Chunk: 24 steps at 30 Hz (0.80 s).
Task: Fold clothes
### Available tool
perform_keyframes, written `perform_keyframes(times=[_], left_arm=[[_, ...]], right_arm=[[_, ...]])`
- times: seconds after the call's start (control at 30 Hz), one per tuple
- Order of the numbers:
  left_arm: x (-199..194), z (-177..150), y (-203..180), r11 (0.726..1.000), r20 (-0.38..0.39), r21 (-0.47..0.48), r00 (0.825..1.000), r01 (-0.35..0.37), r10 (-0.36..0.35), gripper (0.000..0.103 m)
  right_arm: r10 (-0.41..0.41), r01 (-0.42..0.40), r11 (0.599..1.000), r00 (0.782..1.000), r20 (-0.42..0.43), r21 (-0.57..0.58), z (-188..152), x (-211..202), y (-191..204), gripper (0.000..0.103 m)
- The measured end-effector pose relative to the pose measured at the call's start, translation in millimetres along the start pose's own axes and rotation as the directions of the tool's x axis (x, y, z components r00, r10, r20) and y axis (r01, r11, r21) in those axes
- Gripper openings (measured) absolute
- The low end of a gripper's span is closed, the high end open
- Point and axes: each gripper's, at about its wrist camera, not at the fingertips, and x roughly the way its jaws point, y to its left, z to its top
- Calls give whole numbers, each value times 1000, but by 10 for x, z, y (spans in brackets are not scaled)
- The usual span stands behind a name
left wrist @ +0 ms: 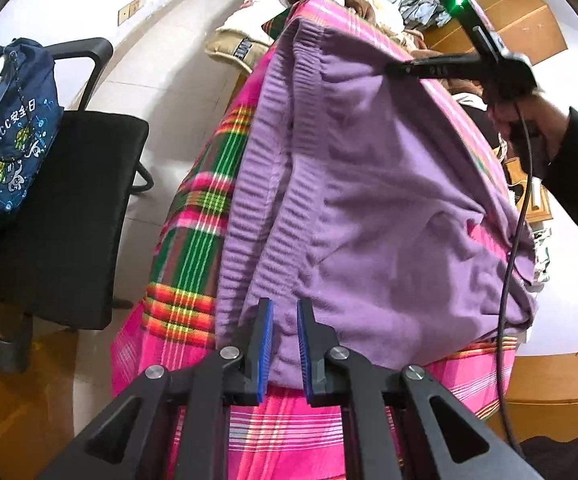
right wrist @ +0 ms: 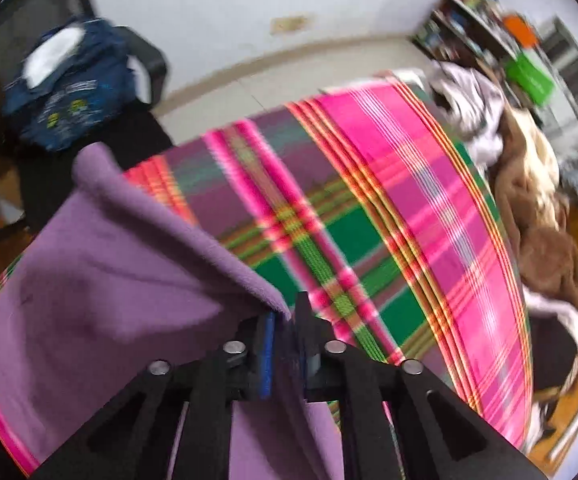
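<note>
Right wrist: right gripper [right wrist: 285, 320] pinching soft purple fleece garment [right wrist: 109, 264] edge

One purple sweater [left wrist: 369, 200], one plaid cloth [left wrist: 193, 216], one chair [left wrist: 61, 216], one navy bag [left wrist: 13, 132], two hand-held grippers [left wrist: 285, 320].

right wrist view: motion-blurred throughout, shelf contents [right wrist: 485, 12] unreadable
purple garment [right wrist: 121, 280]: runs off the bottom edge in the right wrist view, type unclear
clothes pile [right wrist: 529, 184]: smeared, single items indistinguishable
bench: fully under the plaid cloth [left wrist: 209, 208]
right gripper [left wrist: 393, 67] fingers: seen side-on from the left wrist, gap hidden
</note>
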Motion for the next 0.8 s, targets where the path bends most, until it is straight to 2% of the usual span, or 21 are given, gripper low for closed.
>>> perform_keyframes(times=[0.1, 0.13, 0.2, 0.33, 0.4, 0.5, 0.53, 0.57, 0.6, 0.63, 0.8], left_arm=[[-43, -40, 83, 999, 18, -32, 1000, 24, -24, 12], [-51, -48, 108, 999, 22, -38, 999, 28, -27, 12], [-49, -45, 137, 999, 25, -37, 999, 32, -31, 12], [0, 0, 157, 999, 30, -28, 999, 37, -36, 12], [36, 15, 146, 999, 30, -22, 999, 45, -44, 14], [72, 23, 119, 998, 30, -5, 998, 57, -57, 15], [72, 21, 110, 998, 32, 0, 998, 61, -60, 15], [67, 19, 94, 998, 36, 12, 997, 68, -68, 15], [63, 16, 79, 997, 40, 24, 996, 75, -76, 11], [70, 13, 70, 996, 40, 32, 996, 78, -79, 0], [113, -13, 29, 994, 33, 57, 995, 92, -94, 0]], right_arm=[[44, -44, 999, 998, 34, 2, 28, -30, 69, 18], [59, -59, 998, 997, 45, 2, 37, -40, 92, 26], [108, -108, 994, 992, 65, -9, 125, -41, 210, 34], [212, -202, 974, 972, 100, -99, 261, -121, 532, 34], [229, -211, 964, 968, 103, -163, 376, -107, 686, 34], [245, -227, 953, 967, 69, -199, 543, 68, 806, 34], [247, -232, 952, 967, 53, -200, 596, 134, 821, 31], [252, -241, 953, 967, 42, -184, 632, 184, 804, 24], [258, -249, 954, 966, 32, -168, 668, 234, 787, 7], [265, -259, 954, 964, 23, -151, 702, 279, 767, 6], [290, -285, 952, 957, 27, -107, 707, 330, 696, 6]])
